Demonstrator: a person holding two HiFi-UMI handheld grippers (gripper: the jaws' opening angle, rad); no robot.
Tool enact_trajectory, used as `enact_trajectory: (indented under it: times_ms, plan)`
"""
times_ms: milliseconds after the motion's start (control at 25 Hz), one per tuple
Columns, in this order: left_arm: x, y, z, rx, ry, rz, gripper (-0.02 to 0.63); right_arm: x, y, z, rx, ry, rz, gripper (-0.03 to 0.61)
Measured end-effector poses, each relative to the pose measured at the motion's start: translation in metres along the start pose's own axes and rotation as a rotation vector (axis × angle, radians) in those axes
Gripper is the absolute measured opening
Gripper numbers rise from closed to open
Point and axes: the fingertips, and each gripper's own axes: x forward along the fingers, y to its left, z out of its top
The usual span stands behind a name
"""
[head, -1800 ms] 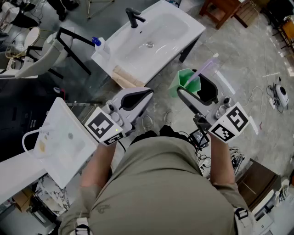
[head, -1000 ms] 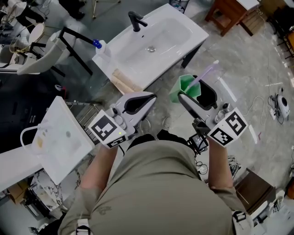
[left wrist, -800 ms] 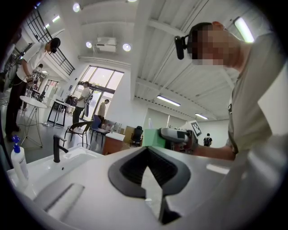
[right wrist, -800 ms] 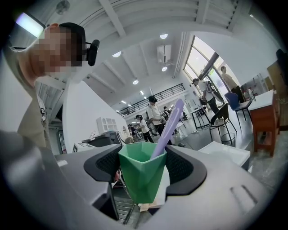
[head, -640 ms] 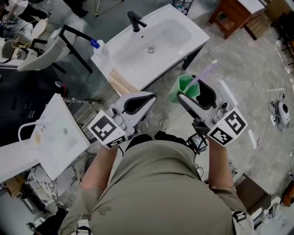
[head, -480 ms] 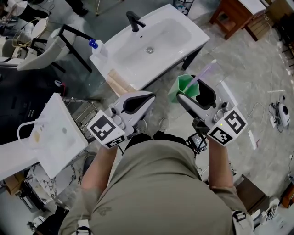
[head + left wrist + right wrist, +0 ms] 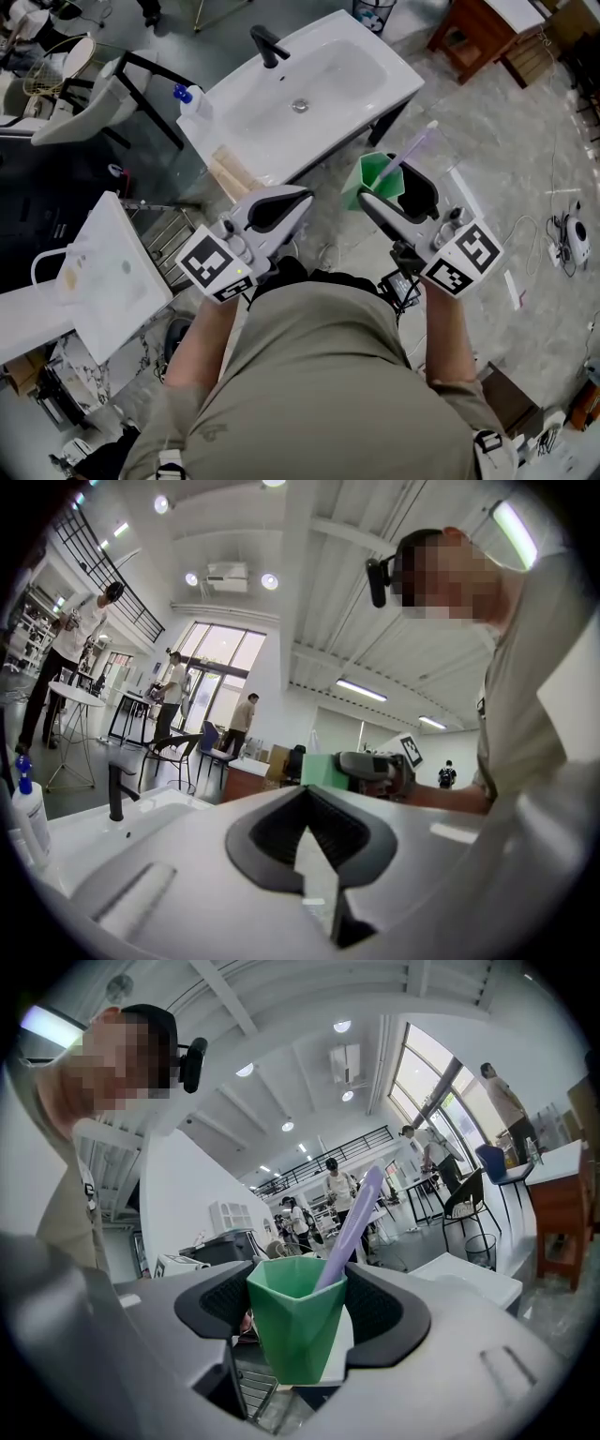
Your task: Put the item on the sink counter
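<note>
Green faceted plastic cup (image 7: 292,1327) with lilac toothbrush (image 7: 352,1224) inside: clamped between jaws of right gripper (image 7: 388,186), off the floor, near right of white sink counter (image 7: 392,77). Left gripper (image 7: 298,199): jaws fully together, nothing held.

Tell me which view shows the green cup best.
Right gripper view: the cup sits centred, clamped between the jaws, a purple toothbrush standing in it. Head view shows only its top from above, in the right gripper. Left gripper view catches just a small green patch.

Glossy white sink (image 7: 349,69), matt green plastic cup (image 7: 295,1330)
</note>
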Motion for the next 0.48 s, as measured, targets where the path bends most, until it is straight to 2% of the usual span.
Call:
enact_trajectory:
  times_ms: [480]
  plan:
    - [0.008, 0.008, -0.006, -0.002, 0.001, 0.010, 0.006, 0.003, -0.012, -0.002, -0.001, 0.007, 0.009, 0.313]
